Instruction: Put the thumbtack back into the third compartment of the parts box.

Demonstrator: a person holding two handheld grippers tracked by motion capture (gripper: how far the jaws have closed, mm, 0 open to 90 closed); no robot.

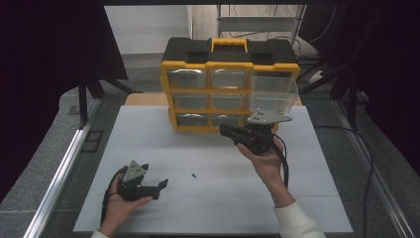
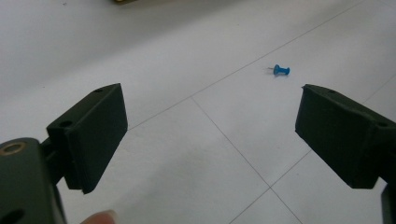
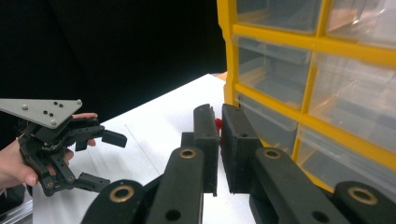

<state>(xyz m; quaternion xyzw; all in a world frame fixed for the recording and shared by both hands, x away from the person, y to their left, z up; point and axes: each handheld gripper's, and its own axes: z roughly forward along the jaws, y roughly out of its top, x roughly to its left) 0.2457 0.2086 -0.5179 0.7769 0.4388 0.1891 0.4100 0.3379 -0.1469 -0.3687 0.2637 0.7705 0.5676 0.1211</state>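
Pinching a small red pushpin [image 3: 217, 124] between nearly closed jaws, the right gripper [image 1: 225, 131] hovers beside the yellow drawer organizer [image 1: 230, 64] at twelve o'clock; its clear drawers' contents are unreadable. Left gripper [image 1: 159, 189] gapes; blue pushpin [image 2: 281, 70] lies at two o'clock.

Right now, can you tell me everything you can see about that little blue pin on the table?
The blue pushpin looks like plastic, with a spool-shaped head and a thin metal point. It lies on its side on the white table, alone, beside a thin seam line. Nothing touches it. The open left hand-held gripper sits nearby, its jaws spread wide and pointed towards the pin but well short of it.
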